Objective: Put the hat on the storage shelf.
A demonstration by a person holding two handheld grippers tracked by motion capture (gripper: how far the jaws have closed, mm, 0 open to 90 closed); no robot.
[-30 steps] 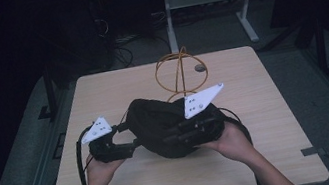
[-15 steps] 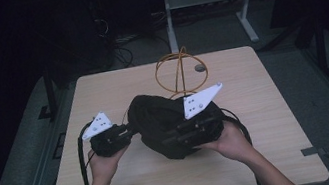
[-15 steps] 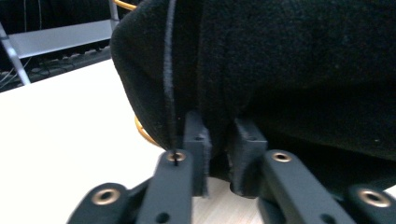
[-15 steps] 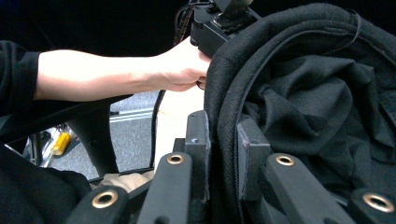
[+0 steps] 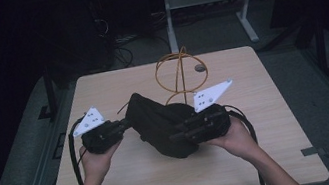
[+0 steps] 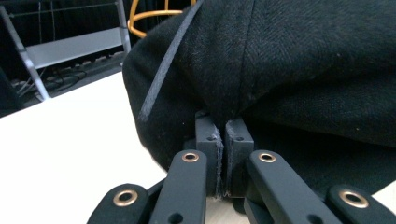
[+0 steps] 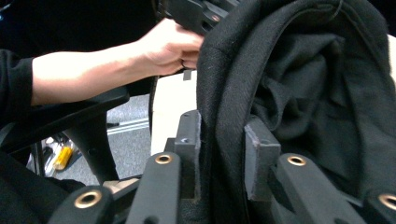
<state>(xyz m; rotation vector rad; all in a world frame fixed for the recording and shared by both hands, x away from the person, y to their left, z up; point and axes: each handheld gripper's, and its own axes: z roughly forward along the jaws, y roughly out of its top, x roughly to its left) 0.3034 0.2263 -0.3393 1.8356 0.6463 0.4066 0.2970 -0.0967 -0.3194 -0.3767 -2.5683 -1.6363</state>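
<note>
Between the pads of the left claw [image 6: 223,140] a fold of a black cloth bag [image 6: 299,70] is pinched tight; the jaws have just been closing and now stand nearly together on the fabric. From the high view, this left claw [image 5: 120,126] grips the bag [image 5: 157,124] at its left end, held up in the person's left hand [image 5: 95,162].

At the other end, the right claw [image 7: 222,140] straddles a thick fold of the same bag [image 7: 299,93]. Its jaws have just been opening a little, and the left pad lies against the cloth while the right pad seems to stand slightly off it, though the folds make this hard to judge. The right hand [image 5: 233,134] supports that side.

The bag hangs between the two claws, just above the middle of the pale wooden bench [image 5: 132,184]. Behind it on the bench stands an orange wire stand [image 5: 176,70], near a small dark disc [image 5: 200,68].
</note>
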